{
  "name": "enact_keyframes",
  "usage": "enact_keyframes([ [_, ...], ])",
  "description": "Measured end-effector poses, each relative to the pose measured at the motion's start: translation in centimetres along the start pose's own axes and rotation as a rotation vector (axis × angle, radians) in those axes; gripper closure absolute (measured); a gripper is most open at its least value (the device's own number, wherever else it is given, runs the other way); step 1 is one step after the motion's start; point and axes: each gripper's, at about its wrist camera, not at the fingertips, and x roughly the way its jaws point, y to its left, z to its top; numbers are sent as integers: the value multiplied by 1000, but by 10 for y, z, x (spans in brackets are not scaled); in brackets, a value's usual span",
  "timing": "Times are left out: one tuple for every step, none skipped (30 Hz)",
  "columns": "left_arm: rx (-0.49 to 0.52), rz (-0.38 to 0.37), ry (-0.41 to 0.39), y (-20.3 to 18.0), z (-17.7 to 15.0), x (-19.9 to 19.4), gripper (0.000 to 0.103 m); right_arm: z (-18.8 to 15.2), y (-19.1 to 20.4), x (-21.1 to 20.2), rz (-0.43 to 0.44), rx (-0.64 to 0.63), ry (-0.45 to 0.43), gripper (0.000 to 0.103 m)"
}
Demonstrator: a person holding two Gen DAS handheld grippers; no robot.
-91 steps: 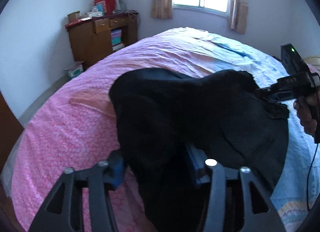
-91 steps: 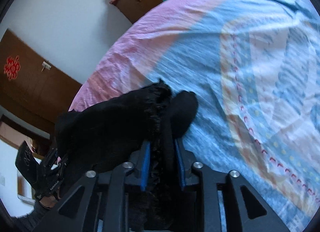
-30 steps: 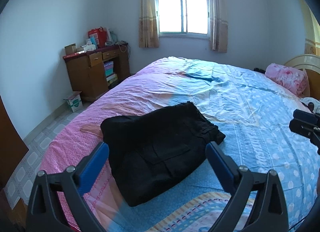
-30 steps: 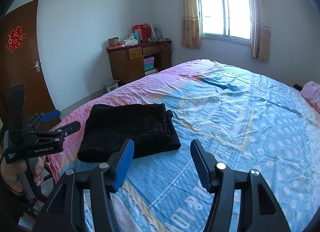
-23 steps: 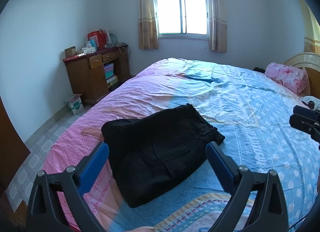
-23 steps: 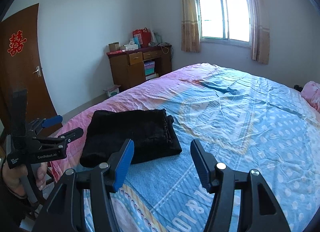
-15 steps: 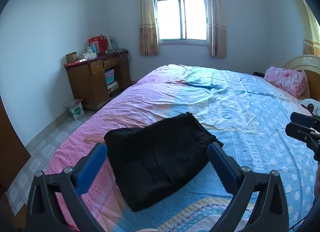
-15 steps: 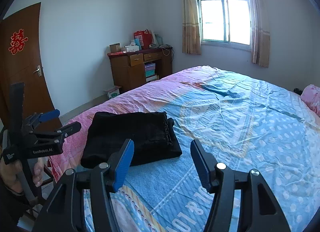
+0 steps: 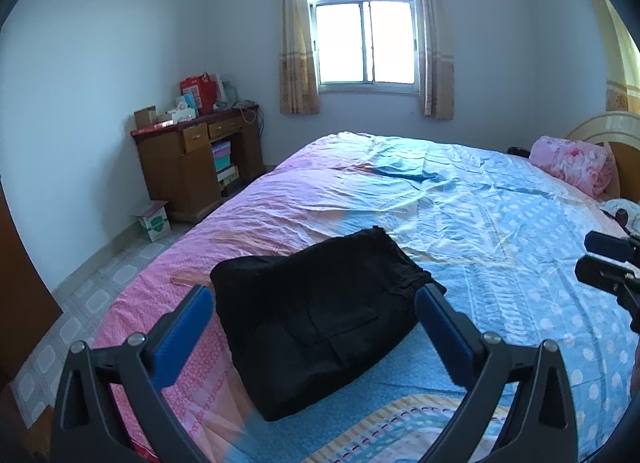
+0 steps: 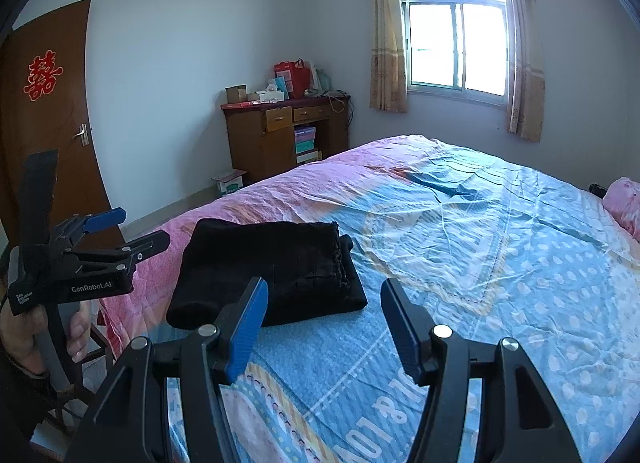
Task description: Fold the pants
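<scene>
Three seconds back both claws were buried in black cloth; now I have them drawn clear and the pants lie alone as a squared bundle near the foot corner of the bed, on the seam where pink sheet meets blue. To my eye that means the fold is done, bar any tidying. My left claw hangs above the bundle, fingers spread wide and holding nothing. My right claw hovers just off the bundle's near edge, likewise parted and empty. From the left wrist I see the pocket side and a pink pillow at the headboard. Only the right wrist shows the door and the hand gripping the left claw's handle.
</scene>
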Motion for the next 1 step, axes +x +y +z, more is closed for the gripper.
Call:
enact_keyframes([
  [3, -6, -3, -1, 0, -1, 0, -1, -1, 0, 0, 5, 4, 42],
])
